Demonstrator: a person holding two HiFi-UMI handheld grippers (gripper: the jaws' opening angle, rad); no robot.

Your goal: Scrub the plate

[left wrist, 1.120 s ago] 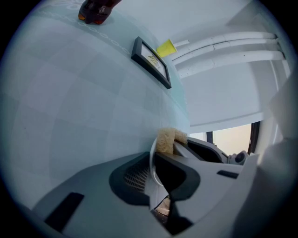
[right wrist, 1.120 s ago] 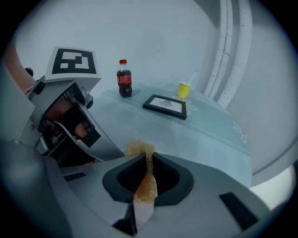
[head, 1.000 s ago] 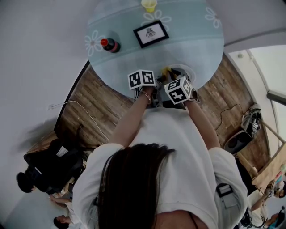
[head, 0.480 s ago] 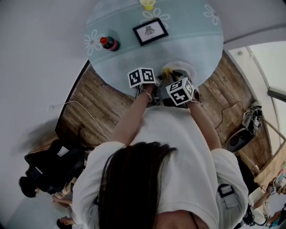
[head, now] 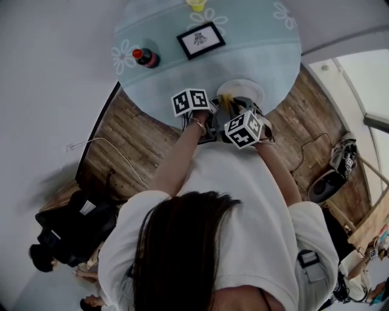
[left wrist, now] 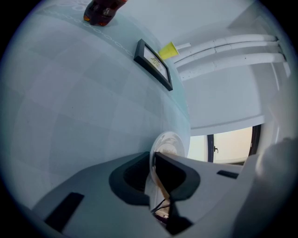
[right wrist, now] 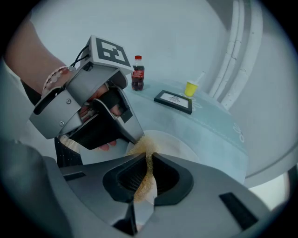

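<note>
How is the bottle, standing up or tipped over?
Standing up: the bottle rests on its base, red cap on top.

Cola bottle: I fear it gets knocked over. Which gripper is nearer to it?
Left. The left gripper, clamped on the plate rim, sits toward the bottle; the right gripper, pinching the scrubber, is beyond it.

Red-capped cola bottle (head: 144, 57), black-framed card (head: 200, 40) and yellow cup (head: 196, 5) on the round table (head: 170, 79) (pale blue, flower-printed).
</note>
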